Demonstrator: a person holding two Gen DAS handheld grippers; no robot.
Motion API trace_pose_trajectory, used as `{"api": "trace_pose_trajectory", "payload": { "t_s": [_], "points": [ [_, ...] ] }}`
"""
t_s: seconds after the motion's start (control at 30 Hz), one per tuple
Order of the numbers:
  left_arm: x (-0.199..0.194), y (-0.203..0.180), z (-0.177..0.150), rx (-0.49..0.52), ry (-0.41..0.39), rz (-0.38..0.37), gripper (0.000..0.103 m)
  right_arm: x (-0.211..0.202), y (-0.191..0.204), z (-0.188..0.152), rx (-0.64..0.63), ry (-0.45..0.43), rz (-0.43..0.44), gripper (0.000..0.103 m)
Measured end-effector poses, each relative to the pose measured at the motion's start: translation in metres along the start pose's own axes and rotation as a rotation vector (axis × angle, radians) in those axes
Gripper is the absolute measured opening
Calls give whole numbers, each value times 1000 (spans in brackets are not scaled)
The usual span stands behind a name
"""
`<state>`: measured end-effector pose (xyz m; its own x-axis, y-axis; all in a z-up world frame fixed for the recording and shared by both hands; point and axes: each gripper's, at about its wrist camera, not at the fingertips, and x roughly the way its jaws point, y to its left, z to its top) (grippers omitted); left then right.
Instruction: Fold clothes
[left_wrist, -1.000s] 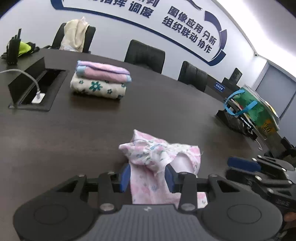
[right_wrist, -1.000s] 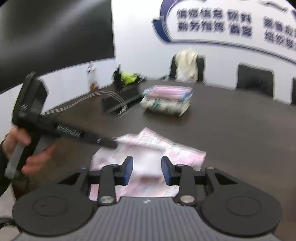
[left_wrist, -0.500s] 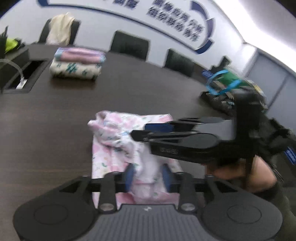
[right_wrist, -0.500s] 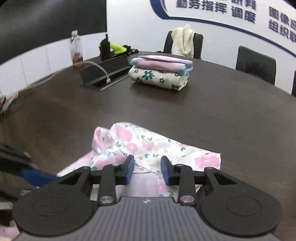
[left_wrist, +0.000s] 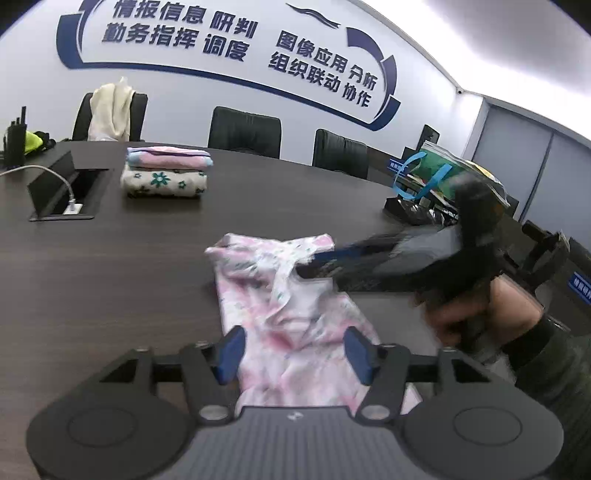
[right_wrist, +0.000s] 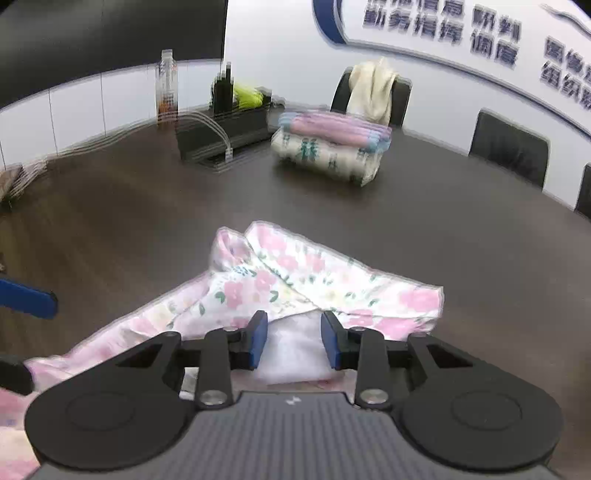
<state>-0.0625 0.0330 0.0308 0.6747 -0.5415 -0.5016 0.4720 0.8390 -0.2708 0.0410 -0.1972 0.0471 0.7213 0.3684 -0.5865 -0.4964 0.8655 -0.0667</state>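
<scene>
Right gripper (left_wrist: 314, 267) motion-blurred at floral garment (left_wrist: 291, 314), grip indiscernible.

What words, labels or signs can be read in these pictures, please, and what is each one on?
"情报信息 研判" on the white wall
"勤务指挥 调度" on the wall, second line
"图像应用 分析" on the wall, further right
"组织联动 协作" on the wall, below it
Small blue desk sign: too small to read
Bottle label: blurred
</scene>
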Motion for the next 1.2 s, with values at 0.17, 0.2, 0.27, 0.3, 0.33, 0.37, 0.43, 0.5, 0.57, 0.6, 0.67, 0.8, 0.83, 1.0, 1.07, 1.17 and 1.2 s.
{"api": "trace_pose_trajectory", "payload": {
  "t_s": [0.17, 0.2, 0.27, 0.3, 0.33, 0.37, 0.43, 0.5, 0.57, 0.6, 0.67, 0.8, 0.83, 1.0, 1.07, 1.17, 1.2],
  "points": [
    [-15, 19, -24, -70, 12, -78, 64, -72, 14, -20, -27, -130, 22, 47],
    [-19, 20, -29, -69, 3, -95, 64, -84, 18, -29, -39, -157, 39, 47],
    [-25, 21, -36, -36, -25, -121, 64, -106, 31, -49, -102, -235, 116, 51],
    [-26, 22, -38, -25, -25, -134, 64, -116, 39, -60, -142, -262, 166, 54],
    [-27, 22, -40, -15, -23, -147, 64, -124, 47, -67, -169, -264, 210, 57],
    [-25, 22, -40, -17, -11, -143, 63, -131, 54, -73, -192, -257, 251, 63],
    [-21, 21, -38, -25, 15, -129, 62, -136, 68, -84, -240, -228, 311, 80],
    [-18, 19, -39, -25, 35, -120, 58, -134, 80, -91, -301, -207, 339, 83],
    [-14, 17, -40, -24, 54, -112, 54, -135, 91, -96, -368, -191, 352, 83],
    [-12, 16, -40, -24, 64, -108, 53, -133, 93, -97, -387, -186, 350, 83],
    [-8, 14, -42, -24, 79, -94, 47, -128, 91, -97, -391, -173, 343, 83],
    [-8, 6, -46, -12, 81, -88, 19, -115, 80, -90, -339, -147, 381, 81],
    [-9, 5, -47, -5, 82, -86, 19, -114, 81, -90, -345, -141, 391, 79],
    [-8, -5, -48, 24, 107, -106, 17, -107, 79, -92, -338, -20, 454, 53],
    [-7, -9, -47, 47, 116, -128, 17, -119, 63, -83, -280, -75, 497, 53],
    [-11, -3, -35, 42, 101, -160, 20, -131, 36, -64, -152, -189, 447, 65],
    [-10, 1, -26, 40, 87, -144, 23, -130, 29, -56, -111, -214, 362, 69]
  ]
}}
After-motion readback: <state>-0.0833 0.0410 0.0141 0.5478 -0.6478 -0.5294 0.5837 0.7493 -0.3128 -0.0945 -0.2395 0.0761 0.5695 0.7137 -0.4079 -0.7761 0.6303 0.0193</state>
